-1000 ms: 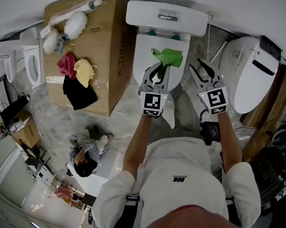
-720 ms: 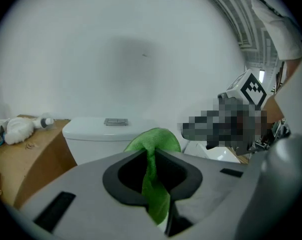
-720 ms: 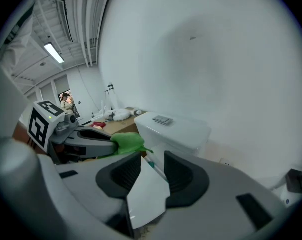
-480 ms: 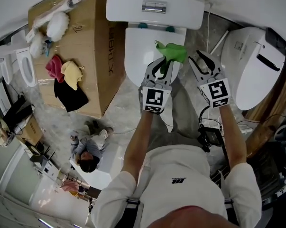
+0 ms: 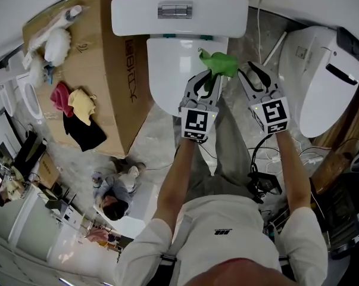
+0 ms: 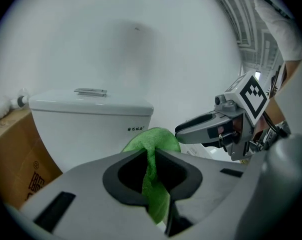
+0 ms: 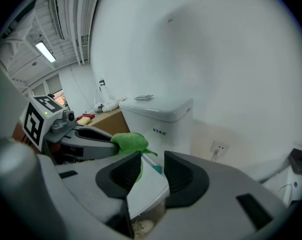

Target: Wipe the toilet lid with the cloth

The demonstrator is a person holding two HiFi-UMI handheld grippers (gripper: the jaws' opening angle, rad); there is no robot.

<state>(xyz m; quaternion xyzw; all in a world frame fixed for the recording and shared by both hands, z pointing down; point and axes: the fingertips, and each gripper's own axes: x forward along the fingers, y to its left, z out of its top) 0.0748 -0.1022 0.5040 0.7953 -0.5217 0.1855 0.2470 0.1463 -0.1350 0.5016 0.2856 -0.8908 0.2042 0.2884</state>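
Note:
The white toilet stands ahead with its tank (image 5: 179,11) at the top and its lid (image 5: 176,70) down. A green cloth (image 5: 219,63) hangs bunched over the lid's right edge, and my left gripper (image 5: 207,79) is shut on it. In the left gripper view the cloth (image 6: 152,149) is pinched between the jaws, in front of the tank (image 6: 90,115). My right gripper (image 5: 250,71) is open and holds nothing, just right of the cloth, beside the lid. In the right gripper view the cloth (image 7: 128,141) and the left gripper (image 7: 90,136) lie to its left, with the lid (image 7: 148,186) below its jaws.
A cardboard box (image 5: 111,70) stands left of the toilet, with red (image 5: 60,94), yellow (image 5: 83,103) and black (image 5: 84,131) cloths and a white duster (image 5: 57,43) on top. A second toilet (image 5: 319,82) is at the right. Cables (image 5: 268,174) lie on the floor. A person (image 5: 111,198) is at the lower left.
The left gripper has carried the green cloth from the lid's middle right toward its right edge. The right gripper has kept pace beside it, still open.

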